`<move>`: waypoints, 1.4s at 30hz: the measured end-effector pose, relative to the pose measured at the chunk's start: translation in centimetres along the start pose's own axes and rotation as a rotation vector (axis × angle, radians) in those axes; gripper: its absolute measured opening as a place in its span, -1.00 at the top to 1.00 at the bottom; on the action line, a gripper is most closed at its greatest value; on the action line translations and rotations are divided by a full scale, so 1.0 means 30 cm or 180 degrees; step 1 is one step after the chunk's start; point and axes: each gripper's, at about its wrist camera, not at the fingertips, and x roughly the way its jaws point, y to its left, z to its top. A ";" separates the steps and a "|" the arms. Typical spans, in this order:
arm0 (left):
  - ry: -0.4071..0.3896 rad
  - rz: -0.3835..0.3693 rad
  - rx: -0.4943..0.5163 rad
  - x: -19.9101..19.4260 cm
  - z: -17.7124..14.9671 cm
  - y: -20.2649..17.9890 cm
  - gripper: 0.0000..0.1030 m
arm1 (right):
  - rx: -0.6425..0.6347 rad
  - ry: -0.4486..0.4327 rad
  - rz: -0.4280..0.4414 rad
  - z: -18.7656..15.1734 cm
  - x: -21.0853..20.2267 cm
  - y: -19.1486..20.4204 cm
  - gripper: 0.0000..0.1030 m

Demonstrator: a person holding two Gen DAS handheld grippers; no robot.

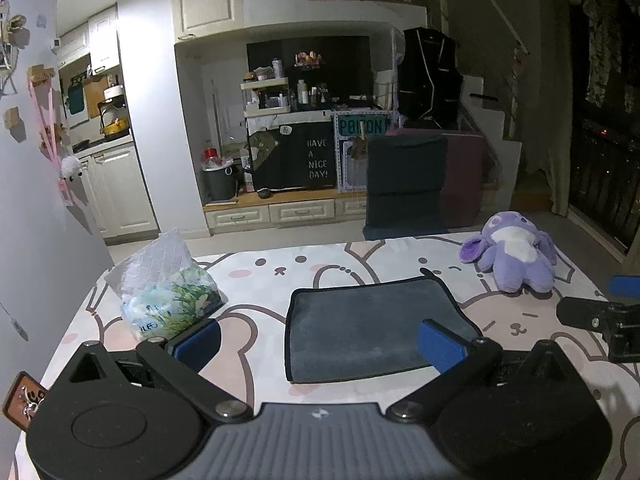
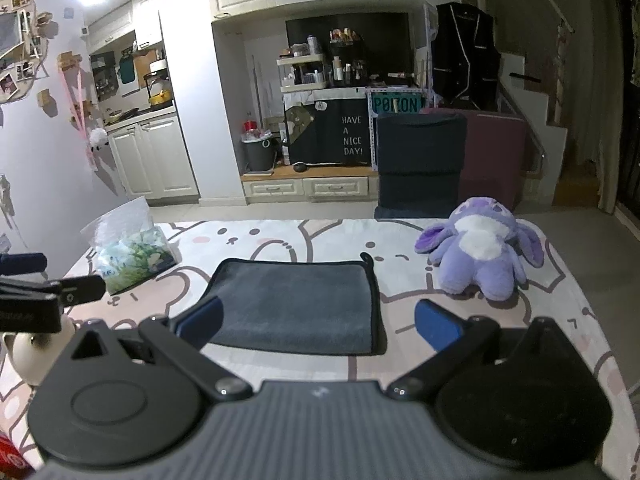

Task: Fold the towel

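A dark grey towel (image 1: 368, 328) with black trim lies flat in a folded rectangle on the bunny-print cover (image 1: 260, 264). It also shows in the right wrist view (image 2: 296, 304). My left gripper (image 1: 320, 344) is open and empty, hovering over the towel's near edge, its right blue pad above the towel's near right corner. My right gripper (image 2: 318, 320) is open and empty, its jaws spread across the towel's near edge. The right gripper's side shows at the right edge of the left wrist view (image 1: 600, 320).
A tissue pack (image 1: 168, 296) in a clear bag lies left of the towel, also in the right wrist view (image 2: 128, 256). A purple plush toy (image 1: 516, 252) sits at the far right, also in the right wrist view (image 2: 480, 252). A wall stands on the left.
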 end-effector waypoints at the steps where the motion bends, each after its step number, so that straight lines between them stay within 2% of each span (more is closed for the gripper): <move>1: -0.0005 -0.0005 0.0003 -0.007 -0.004 -0.002 -1.00 | -0.0011 -0.0008 -0.0021 -0.005 -0.010 0.003 -0.99; 9: 0.0041 -0.0027 -0.0063 -0.068 -0.031 0.007 -1.00 | -0.0059 -0.0072 0.0007 -0.048 -0.082 0.017 -0.99; 12: 0.0088 -0.0191 -0.0051 -0.093 -0.047 0.012 -1.00 | -0.0047 -0.0105 0.0024 -0.068 -0.113 0.018 -0.99; 23: -0.0046 -0.0199 0.0111 -0.185 -0.095 -0.011 -1.00 | -0.0141 -0.0177 0.0017 -0.129 -0.202 0.034 -0.99; 42: 0.0020 -0.0364 0.0057 -0.296 -0.222 0.016 -1.00 | -0.0222 -0.0163 0.0084 -0.217 -0.329 0.046 -0.99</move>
